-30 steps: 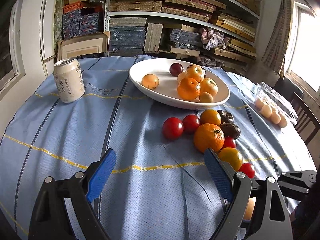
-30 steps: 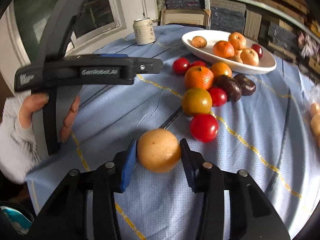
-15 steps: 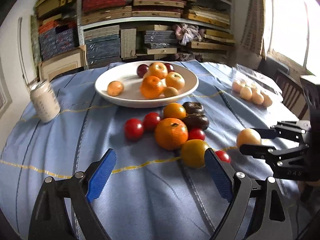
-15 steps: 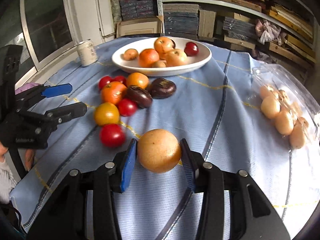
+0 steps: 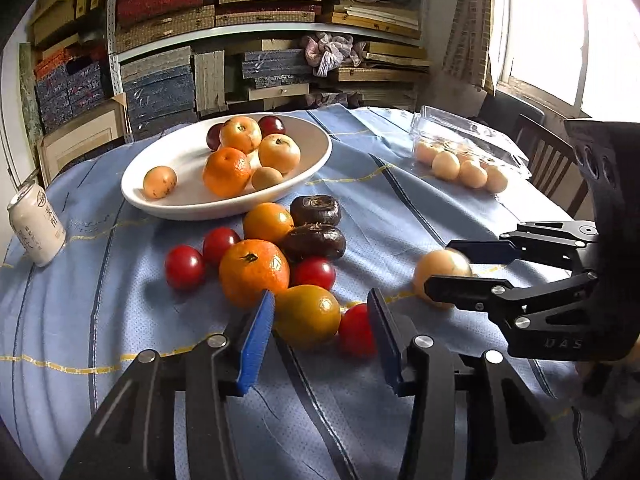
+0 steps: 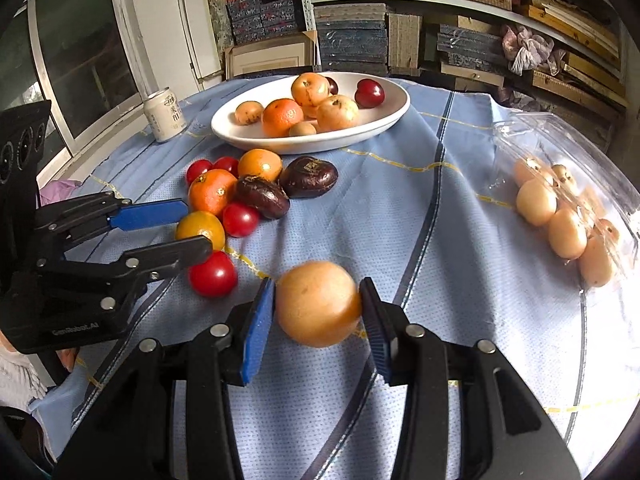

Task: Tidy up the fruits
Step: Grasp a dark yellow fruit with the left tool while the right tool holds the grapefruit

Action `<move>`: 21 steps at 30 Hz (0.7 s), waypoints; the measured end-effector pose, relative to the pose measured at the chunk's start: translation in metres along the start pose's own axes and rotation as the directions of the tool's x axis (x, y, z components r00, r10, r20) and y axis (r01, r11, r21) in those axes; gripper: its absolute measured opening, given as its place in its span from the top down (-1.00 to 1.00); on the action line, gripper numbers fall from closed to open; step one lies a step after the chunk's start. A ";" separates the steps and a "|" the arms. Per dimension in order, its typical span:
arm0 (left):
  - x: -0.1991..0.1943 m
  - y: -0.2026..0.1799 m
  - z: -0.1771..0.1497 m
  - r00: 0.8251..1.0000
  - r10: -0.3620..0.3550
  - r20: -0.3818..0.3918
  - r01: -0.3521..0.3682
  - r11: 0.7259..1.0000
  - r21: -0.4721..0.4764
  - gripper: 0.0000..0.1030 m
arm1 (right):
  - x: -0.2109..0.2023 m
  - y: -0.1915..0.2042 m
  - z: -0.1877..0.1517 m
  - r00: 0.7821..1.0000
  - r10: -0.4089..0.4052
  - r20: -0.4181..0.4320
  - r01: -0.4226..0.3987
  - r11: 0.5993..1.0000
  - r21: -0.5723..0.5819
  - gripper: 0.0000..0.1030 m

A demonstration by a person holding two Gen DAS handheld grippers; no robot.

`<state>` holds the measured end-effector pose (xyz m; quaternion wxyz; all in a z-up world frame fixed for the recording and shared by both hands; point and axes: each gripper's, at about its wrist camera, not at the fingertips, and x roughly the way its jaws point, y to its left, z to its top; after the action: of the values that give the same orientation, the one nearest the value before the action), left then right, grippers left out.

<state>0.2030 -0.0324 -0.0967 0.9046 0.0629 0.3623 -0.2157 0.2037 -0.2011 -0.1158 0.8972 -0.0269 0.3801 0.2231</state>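
Holding: my right gripper [image 6: 318, 308] is clamped on a pale yellow-tan fruit [image 6: 317, 304], both pads touching its sides, above the blue tablecloth [image 6: 420, 216] rather than resting on it, as far as I can judge.
Left jaws: my left gripper [image 5: 320, 338] stands parted and grips nothing; a yellow-orange fruit [image 5: 308, 316] and a red tomato [image 5: 356, 334] lie between its fingers, at 12 o'clock from the camera, neither visibly touched.
Bowl: the white bowl [image 6: 384, 118] sits at 12 o'clock on the cloth and carries seven fruits that I can count, among them a mandarin [image 6: 283, 117] and a dark red plum [image 6: 369, 93].
Loose cluster: at 10 o'clock from the held fruit lie tomatoes, a large orange [image 6: 212, 192], a smaller orange fruit [image 6: 260, 165] and two dark brown fruits [image 6: 308, 176], bunched and touching, just short of the bowl.
Clear tray: at 2 o'clock, a clear plastic tray [image 6: 560, 140] lies open with pale fruits [image 6: 536, 202] like the one I hold.
Can: a drink can [image 6: 165, 120] stands upright at 10 o'clock from the bowl.
Progress: I judge the sorting roughly a third done; the held fruit, the cluster and perhaps the tray fruits remain to be placed.
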 end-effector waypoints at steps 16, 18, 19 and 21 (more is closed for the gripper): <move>0.001 0.020 -0.003 0.995 -0.092 -0.034 0.088 0.992 -0.092 0.03 | 0.006 0.007 -0.003 0.999 0.007 -0.032 -0.008 1.000 -0.019 0.18; 0.004 0.019 -0.004 0.991 -0.130 -0.039 0.126 0.988 -0.091 -0.14 | 0.007 0.006 -0.004 0.999 0.010 -0.036 -0.011 1.000 -0.017 0.19; 0.005 0.018 -0.005 0.989 -0.145 -0.042 0.141 0.986 -0.093 -0.19 | 0.007 0.007 -0.004 0.999 0.011 -0.036 -0.012 1.000 -0.017 0.19; 0.008 0.017 -0.005 0.987 -0.153 -0.048 0.148 0.984 -0.098 -0.24 | 0.007 0.007 -0.004 0.999 0.014 -0.036 -0.014 1.000 -0.018 0.19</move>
<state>0.2124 -0.0184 -0.1065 0.8772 -0.0012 0.4006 -0.2646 0.2026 -0.1931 -0.1223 0.8884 -0.0362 0.3942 0.2323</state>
